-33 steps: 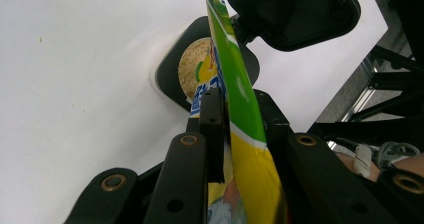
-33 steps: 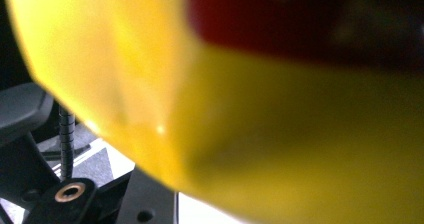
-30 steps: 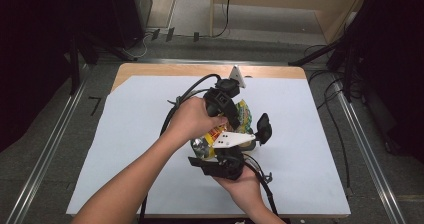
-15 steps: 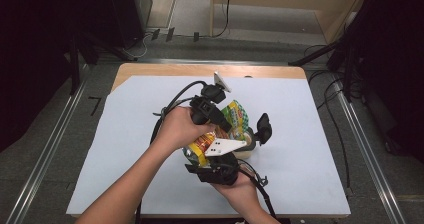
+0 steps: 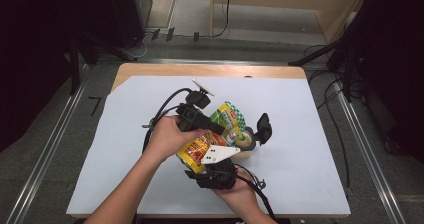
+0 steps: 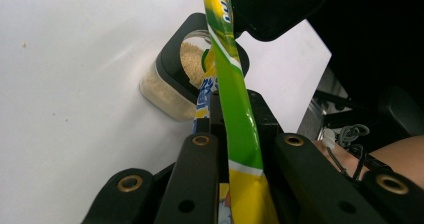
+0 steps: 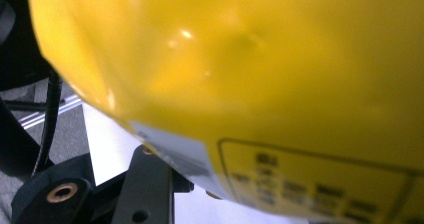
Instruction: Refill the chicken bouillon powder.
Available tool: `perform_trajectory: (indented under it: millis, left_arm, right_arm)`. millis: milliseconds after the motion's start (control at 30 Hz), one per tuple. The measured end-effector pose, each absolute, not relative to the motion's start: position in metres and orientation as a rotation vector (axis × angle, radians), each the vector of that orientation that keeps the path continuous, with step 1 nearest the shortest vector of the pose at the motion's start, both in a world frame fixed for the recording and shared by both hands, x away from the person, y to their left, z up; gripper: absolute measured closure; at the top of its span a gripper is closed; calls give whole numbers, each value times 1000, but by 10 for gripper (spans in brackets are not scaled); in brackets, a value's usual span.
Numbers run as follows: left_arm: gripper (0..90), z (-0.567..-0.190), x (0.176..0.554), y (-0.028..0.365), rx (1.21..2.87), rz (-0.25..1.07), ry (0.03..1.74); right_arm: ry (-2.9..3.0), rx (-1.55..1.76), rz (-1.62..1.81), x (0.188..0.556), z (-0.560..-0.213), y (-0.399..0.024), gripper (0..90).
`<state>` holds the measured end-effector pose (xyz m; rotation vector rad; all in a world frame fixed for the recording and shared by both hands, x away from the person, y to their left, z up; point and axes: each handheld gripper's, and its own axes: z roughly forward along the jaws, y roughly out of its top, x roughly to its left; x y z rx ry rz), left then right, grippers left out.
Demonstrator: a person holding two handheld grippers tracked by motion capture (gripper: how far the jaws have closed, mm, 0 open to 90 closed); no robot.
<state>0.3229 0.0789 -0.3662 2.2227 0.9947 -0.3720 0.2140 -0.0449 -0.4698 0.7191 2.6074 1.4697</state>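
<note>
Near mid-surface (image 5: 310, 149), w/ both hands crowded together, a snack bag (image 5: 226, 118) hangs tilted above an open jar (image 5: 245, 140) that sits on the white sheet. Left gripper (image 5: 220, 129) is clamped on the bag's top edge; the left gripper view shows the green-yellow film (image 6: 240, 134) pinched flat between its jaws, which have just been closing onto it. Right gripper (image 5: 212, 171) comes up from below at the bag's yellow-orange lower end (image 5: 196, 151); its own view has the bag's yellow side (image 7: 250, 74) bulging right at the lens, jaws partway apart, but can't tell whether the pads actually press the bag. Jar is already open, black lid (image 5: 263, 128) swung up at its far side, w/ pale grains inside (image 6: 192, 59). Judging by that, the job is filling the jar from the bag: bag is up and positioned over the mouth, so approx. midway. Left to do, prob.: tip contents in, set bag down, shut lid.
</note>
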Motion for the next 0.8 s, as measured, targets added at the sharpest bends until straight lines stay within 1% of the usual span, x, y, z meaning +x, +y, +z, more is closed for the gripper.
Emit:
perform_trajectory:
  millis: [200, 600, 800]
  left_arm:
    - [865, -376, 320, 96, 2120, -400, 957]
    - [867, -374, 315, 111, 2103, -363, 933]
    - [877, -375, 313, 122, 2074, -370, 945]
  right_arm:
    - [2597, 664, 1403, 212, -474, -44, 619]
    - [2610, 698, 1382, 214, -481, -42, 570]
    - [2616, 728, 1384, 217, -485, -42, 538]
